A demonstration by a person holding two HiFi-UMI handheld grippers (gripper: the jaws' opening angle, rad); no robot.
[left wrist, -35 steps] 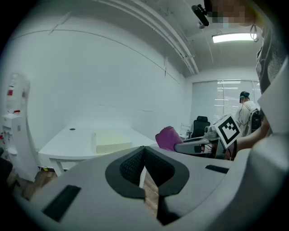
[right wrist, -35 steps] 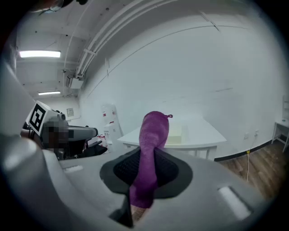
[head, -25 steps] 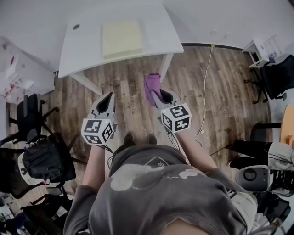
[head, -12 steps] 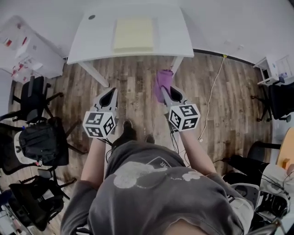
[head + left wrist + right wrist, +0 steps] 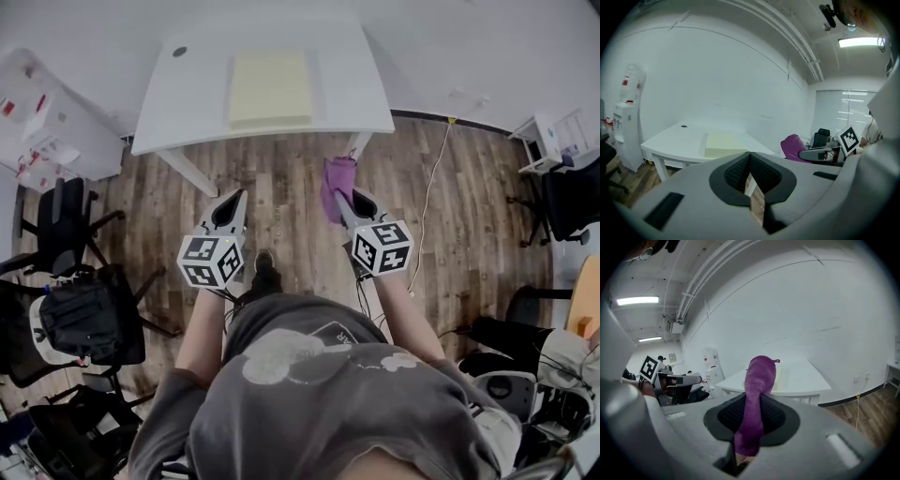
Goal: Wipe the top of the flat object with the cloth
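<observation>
Cloth [image 5: 337, 180] clamped in the right tool [image 5: 343, 200] could slip while wiping, or shove the flat pad [image 5: 270, 89] along the worktop [image 5: 187, 94], since the left tool [image 5: 236, 199] is closed on nothing.

- The cloth [image 5: 758, 380], pinched between the right gripper's [image 5: 756, 401] fingers, is soft, matt purple fabric.
- The right gripper and the left gripper [image 5: 750, 159] have smooth, matt grey plastic shells; their black pads [image 5: 736, 174] look finely ribbed.
- Ahead of the fingertips, the flat object [image 5: 270, 89] is pale yellow and matt.
- The table [image 5: 187, 94] beneath it is smooth and white.
- Below the fingers, the floor [image 5: 281, 178] is grained brown wood planks.
</observation>
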